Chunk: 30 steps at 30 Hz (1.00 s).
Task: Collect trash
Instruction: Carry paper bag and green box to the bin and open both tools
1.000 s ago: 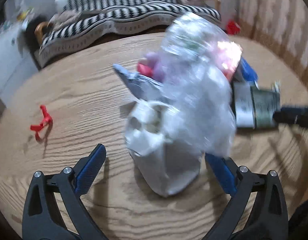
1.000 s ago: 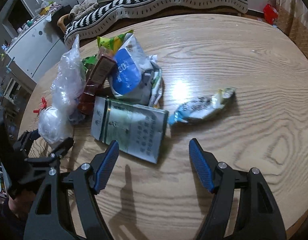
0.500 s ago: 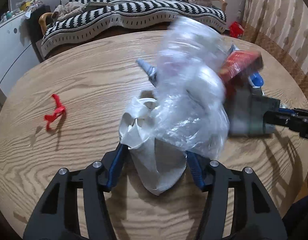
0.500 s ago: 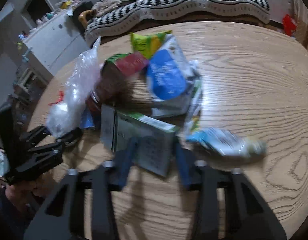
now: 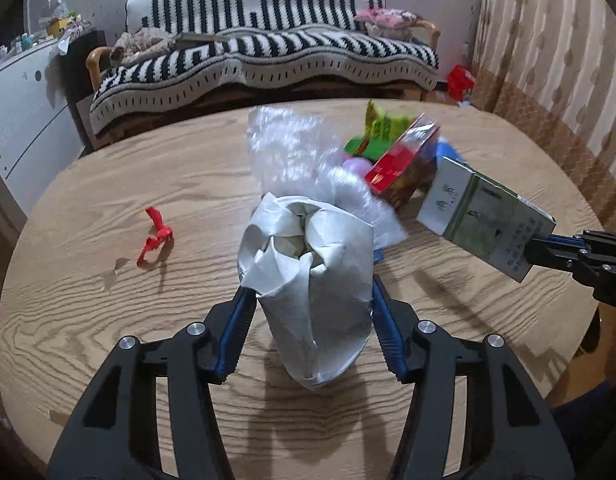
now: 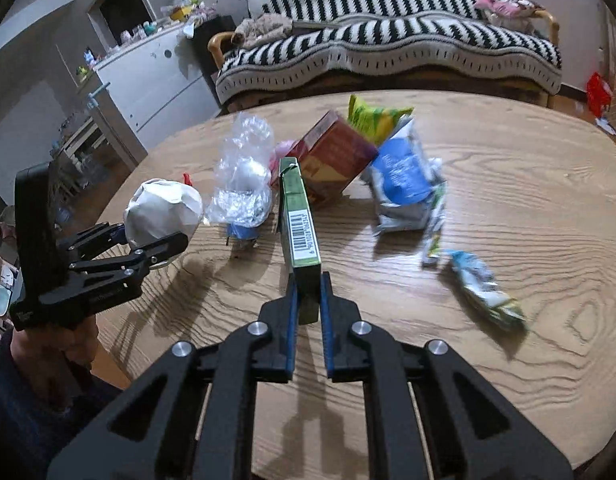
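Observation:
My left gripper [image 5: 308,308] is shut on a crumpled white paper bag [image 5: 308,272] and holds it above the round wooden table [image 5: 108,340]; it also shows in the right wrist view [image 6: 162,210]. My right gripper [image 6: 306,304] is shut on a flat green carton [image 6: 298,216], held edge-up above the table; it shows in the left wrist view [image 5: 483,216] too. A clear plastic bag [image 6: 244,184], a red-brown box [image 6: 331,156], a blue-white pouch [image 6: 403,176], a yellow-green wrapper [image 6: 371,114] and a small wrapper [image 6: 483,292] lie on the table.
A red ribbon scrap [image 5: 154,236] lies on the table's left part. A striped sofa [image 5: 268,52] stands behind the table, a white cabinet [image 6: 152,76] to the left, a curtain [image 5: 555,60] at the right. The left gripper's body [image 6: 68,264] sits left of the carton.
Both grippers have closed: the left on the white paper bag, the right on the green carton. Both items are lifted off the table, and the carton is turned on edge.

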{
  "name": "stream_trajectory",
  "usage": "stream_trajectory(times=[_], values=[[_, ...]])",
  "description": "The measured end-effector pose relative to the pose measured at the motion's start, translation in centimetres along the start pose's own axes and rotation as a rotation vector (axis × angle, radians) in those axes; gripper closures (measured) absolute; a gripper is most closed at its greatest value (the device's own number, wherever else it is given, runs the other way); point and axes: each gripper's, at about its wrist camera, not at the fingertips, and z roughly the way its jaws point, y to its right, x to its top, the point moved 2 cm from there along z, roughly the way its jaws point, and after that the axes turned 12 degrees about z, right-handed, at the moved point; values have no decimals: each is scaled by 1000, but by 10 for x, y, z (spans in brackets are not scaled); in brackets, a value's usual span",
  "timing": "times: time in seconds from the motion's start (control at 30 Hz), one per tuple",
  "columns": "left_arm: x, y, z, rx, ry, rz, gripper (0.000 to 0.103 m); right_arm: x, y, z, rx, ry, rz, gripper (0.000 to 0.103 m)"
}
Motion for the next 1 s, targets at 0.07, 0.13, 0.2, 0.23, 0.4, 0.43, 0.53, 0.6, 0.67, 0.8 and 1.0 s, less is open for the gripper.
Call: stream_trajectory(times=[0.07, 0.13, 0.2, 0.23, 0.4, 0.43, 0.53, 0.6, 0.67, 0.8, 1.0], values=[[5, 4, -9, -4, 24, 1, 48, 0, 8, -11, -3, 20, 16, 92], [11, 8, -16, -11, 48, -4, 48, -1, 20, -27, -19, 50, 40, 93], [20, 12, -21, -24, 73, -1, 48, -1, 35, -42, -34, 73, 69, 92], [23, 17, -21, -31, 80, 4, 48, 1, 43, -47, -42, 80, 81, 92], [43, 59, -18, -87, 96, 63, 48, -2, 87, -81, -103, 121, 154, 92], [46, 69, -17, -98, 98, 78, 48, -4, 96, -89, -117, 130, 165, 92], [56, 106, -12, -138, 103, 124, 48, -12, 124, -111, -151, 153, 212, 93], [63, 138, -6, -172, 101, 164, 48, -19, 147, -128, -181, 172, 248, 92], [69, 167, -1, -202, 98, 201, 48, -28, 168, -143, -205, 189, 284, 92], [79, 229, 4, -269, 112, 271, 48, -47, 210, -178, -277, 228, 343, 92], [88, 324, 11, -377, 119, 367, 47, -88, 282, -232, -416, 277, 447, 92]])
